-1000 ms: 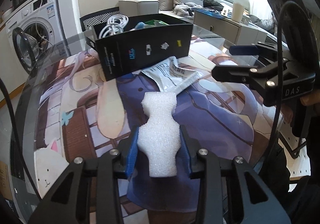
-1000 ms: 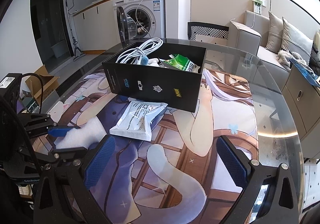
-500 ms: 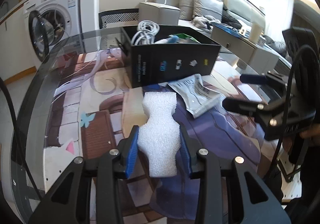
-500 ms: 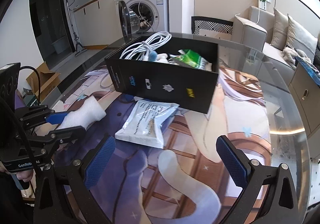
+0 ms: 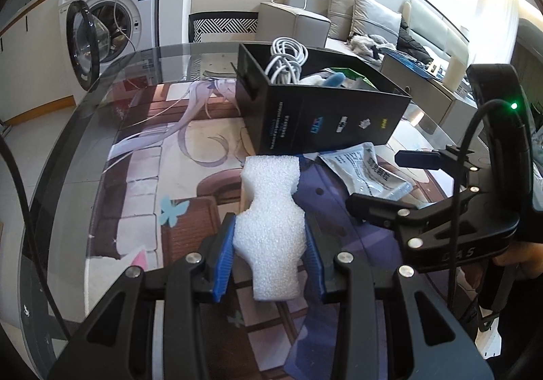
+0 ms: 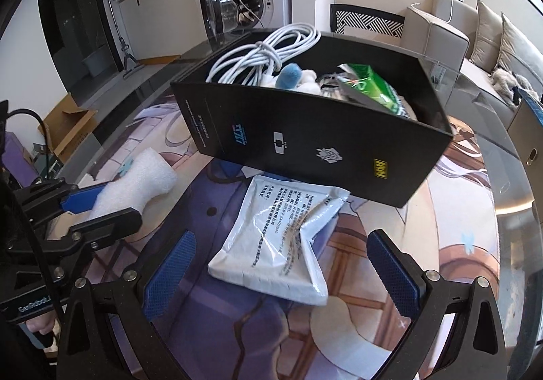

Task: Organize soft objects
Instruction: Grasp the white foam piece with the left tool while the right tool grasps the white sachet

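My left gripper [image 5: 269, 257] is shut on a white foam piece [image 5: 269, 210] and holds it above the mat, short of the black box [image 5: 325, 115]. The foam [image 6: 135, 183] and left gripper [image 6: 98, 210] also show at the left of the right wrist view. My right gripper [image 6: 281, 271] is open and empty, its jaws wide on either side of a white plastic pouch [image 6: 281, 237] that lies on the mat in front of the black box [image 6: 305, 142]. The box holds a white cable coil [image 6: 264, 54], a blue and white plush [image 6: 295, 77] and a green packet [image 6: 370, 88].
A printed mat [image 5: 163, 183] covers the round glass table [image 5: 68, 149]. A washing machine [image 5: 112, 6] with its door open stands beyond the table. A sofa [image 5: 373, 20] and a low cabinet [image 5: 427, 88] are at the far right. A cardboard box [image 6: 68, 128] sits on the floor.
My left gripper has carried the foam up and to the left, swinging round the box. My right gripper has moved forward and down over the pouch, closer to the box.
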`<control>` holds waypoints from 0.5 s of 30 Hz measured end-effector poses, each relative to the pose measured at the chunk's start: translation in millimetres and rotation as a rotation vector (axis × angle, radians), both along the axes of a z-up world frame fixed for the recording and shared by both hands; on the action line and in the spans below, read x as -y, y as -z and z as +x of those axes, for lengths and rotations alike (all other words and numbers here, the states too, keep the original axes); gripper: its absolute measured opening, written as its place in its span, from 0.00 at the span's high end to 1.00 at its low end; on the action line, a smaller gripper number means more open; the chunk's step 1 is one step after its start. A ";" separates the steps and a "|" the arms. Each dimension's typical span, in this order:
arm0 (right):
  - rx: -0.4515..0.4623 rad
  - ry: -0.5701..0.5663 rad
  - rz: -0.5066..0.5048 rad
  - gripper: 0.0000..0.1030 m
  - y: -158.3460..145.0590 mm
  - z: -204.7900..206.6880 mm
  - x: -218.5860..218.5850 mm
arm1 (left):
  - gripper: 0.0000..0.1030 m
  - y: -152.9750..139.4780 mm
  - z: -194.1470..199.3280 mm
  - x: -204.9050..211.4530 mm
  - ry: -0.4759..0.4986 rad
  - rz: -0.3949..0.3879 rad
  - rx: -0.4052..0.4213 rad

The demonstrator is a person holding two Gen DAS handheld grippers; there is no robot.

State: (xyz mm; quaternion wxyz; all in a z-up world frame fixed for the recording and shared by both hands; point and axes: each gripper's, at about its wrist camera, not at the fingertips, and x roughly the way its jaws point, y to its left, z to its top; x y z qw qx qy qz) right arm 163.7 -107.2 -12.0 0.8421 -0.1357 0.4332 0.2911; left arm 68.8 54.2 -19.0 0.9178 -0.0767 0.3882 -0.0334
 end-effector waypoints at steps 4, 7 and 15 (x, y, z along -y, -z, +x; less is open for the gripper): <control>-0.005 0.017 -0.030 0.00 6.5 6.4 -7.2 | 0.65 1.5 2.9 -3.3 -0.005 0.002 -0.006; 0.006 0.034 -0.058 0.01 10.2 10.0 -9.4 | 0.64 3.1 4.6 -3.4 -0.004 0.003 -0.012; -0.004 0.061 -0.060 0.01 11.1 17.4 3.6 | 0.64 4.5 6.4 -2.0 0.005 0.003 -0.014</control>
